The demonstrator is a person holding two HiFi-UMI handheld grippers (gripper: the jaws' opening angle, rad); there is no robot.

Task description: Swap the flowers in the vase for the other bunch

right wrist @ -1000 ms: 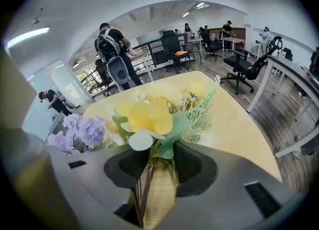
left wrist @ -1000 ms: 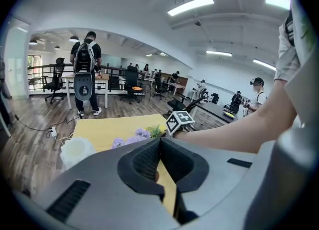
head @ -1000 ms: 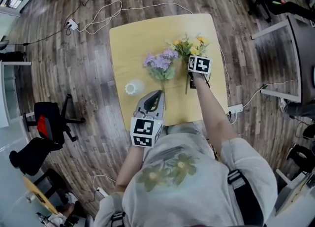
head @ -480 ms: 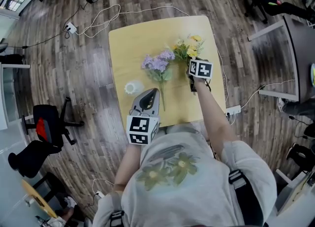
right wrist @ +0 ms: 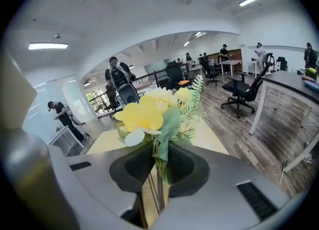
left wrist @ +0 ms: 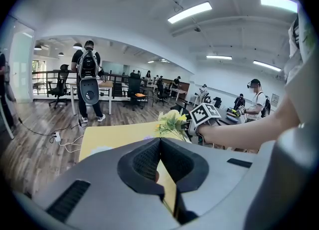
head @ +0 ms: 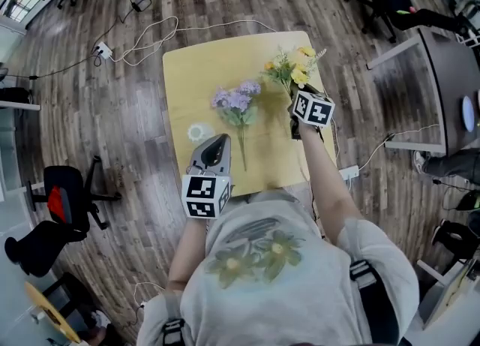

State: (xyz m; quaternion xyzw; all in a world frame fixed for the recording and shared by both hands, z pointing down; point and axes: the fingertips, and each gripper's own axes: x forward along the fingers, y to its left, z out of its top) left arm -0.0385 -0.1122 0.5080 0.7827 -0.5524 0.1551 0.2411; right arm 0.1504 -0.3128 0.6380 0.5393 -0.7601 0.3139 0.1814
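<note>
Our right tool (right wrist: 158, 163) has just been closing. Its own view shows the pads pinching the thin stems of the yellow flowers (right wrist: 145, 115), which poke up in front of it. Our left tool (left wrist: 159, 149) has its pads pressed together with nothing in them, as its own view shows. Only the head view shows the rest. The purple flowers (head: 235, 101) lie flat in the middle of the desk (head: 196, 63). The vase (head: 197, 133) stands near them, just ahead of the left tool.
</note>
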